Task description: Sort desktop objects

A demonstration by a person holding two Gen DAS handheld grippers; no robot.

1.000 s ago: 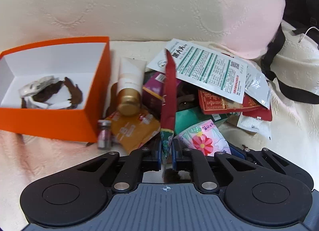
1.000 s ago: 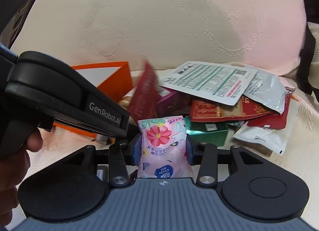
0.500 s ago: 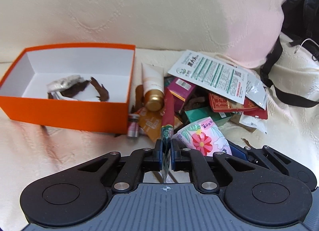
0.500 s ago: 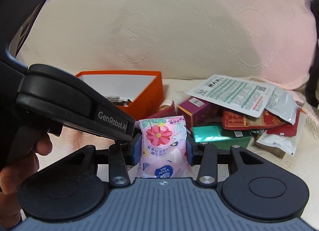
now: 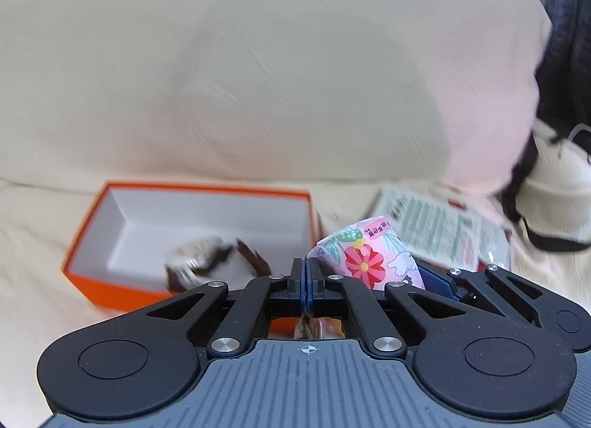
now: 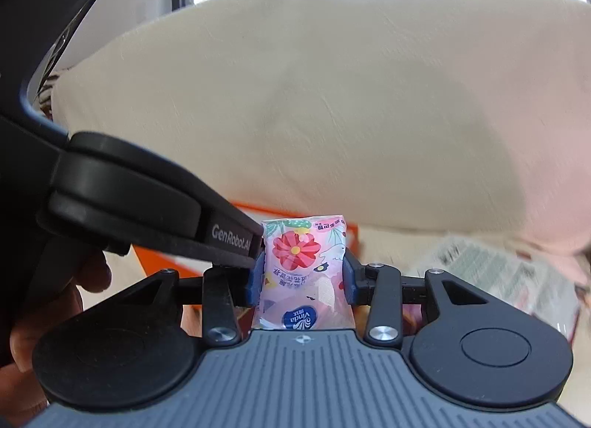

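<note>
Right wrist view: a pink flowered tissue pack (image 6: pixel 306 273) is clamped upright between the pads of the right gripper (image 6: pixel 303 273), with the left gripper (image 6: pixel 236 243) just beside it on the left. Left wrist view: the left gripper's (image 5: pixel 306 282) jaws are almost together and opening slightly, with a thin sachet's (image 5: pixel 306 326) end caught between them. An orange box (image 5: pixel 110 287) holding crumpled wrappers (image 5: pixel 207 262) is seen farther off on the left, printed packets (image 5: pixel 436 232) on the right, and a cream cushion (image 5: pixel 258 77) behind.
</note>
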